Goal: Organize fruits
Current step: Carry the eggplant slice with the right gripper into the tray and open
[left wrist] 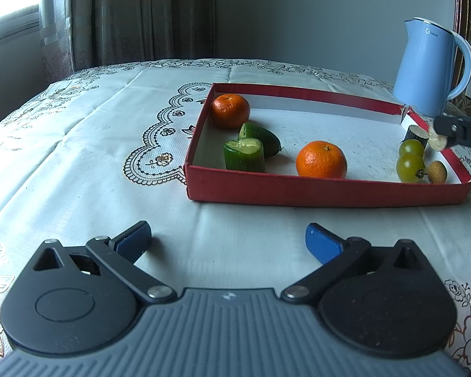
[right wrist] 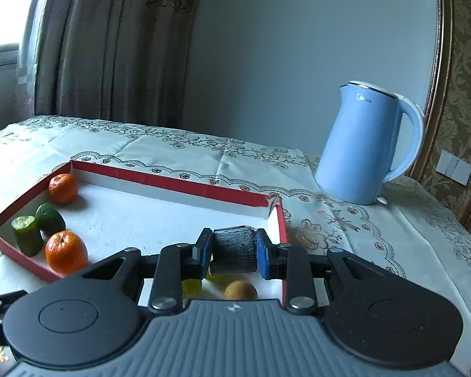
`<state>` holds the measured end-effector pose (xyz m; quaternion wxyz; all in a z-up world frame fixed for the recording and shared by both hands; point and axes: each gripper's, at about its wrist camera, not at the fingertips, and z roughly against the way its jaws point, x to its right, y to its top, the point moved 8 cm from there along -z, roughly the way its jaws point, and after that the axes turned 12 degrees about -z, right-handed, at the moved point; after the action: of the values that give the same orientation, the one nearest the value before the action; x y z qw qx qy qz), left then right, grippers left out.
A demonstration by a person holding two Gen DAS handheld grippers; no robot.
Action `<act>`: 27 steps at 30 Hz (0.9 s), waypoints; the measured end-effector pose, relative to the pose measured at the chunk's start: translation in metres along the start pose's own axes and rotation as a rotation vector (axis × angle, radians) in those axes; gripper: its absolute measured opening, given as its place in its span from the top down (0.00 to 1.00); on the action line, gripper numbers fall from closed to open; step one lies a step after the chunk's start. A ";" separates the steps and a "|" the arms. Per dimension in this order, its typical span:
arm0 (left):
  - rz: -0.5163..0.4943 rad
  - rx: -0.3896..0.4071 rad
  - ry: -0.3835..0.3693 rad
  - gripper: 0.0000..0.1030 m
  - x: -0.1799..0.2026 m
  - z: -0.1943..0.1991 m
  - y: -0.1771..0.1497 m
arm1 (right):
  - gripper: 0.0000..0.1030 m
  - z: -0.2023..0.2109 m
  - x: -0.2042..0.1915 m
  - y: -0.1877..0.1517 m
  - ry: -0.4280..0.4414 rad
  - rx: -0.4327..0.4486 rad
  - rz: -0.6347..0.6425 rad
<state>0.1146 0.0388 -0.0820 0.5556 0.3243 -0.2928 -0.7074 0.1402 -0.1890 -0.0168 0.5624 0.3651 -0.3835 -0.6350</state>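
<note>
Between right gripper (right wrist: 234, 253) fingers: dark cylindrical chunk (right wrist: 234, 249), clamped, above red tray (right wrist: 172, 185).

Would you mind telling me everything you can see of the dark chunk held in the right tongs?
The dark chunk is a short, stubby cylinder with rough, blackish, streaked skin and a pale cut end, seen from the left wrist view. The right tongs are shut on it, one blue pad on each side. It sits at the red tray's right end, above the green tomatoes. Whether it touches the tray floor cannot be told.
</note>
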 end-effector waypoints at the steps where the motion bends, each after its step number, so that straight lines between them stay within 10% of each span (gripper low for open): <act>1: 0.000 0.000 0.000 0.00 0.000 0.000 0.000 | 0.72 -0.003 -0.001 0.001 0.001 -0.001 0.004; 27: -0.001 -0.001 0.001 0.00 0.000 0.000 0.000 | 0.71 -0.092 -0.036 0.004 0.005 -0.122 0.116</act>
<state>0.1147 0.0390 -0.0823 0.5554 0.3245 -0.2921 -0.7078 0.2283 -0.1602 -0.0526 0.6202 0.3090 -0.3634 -0.6227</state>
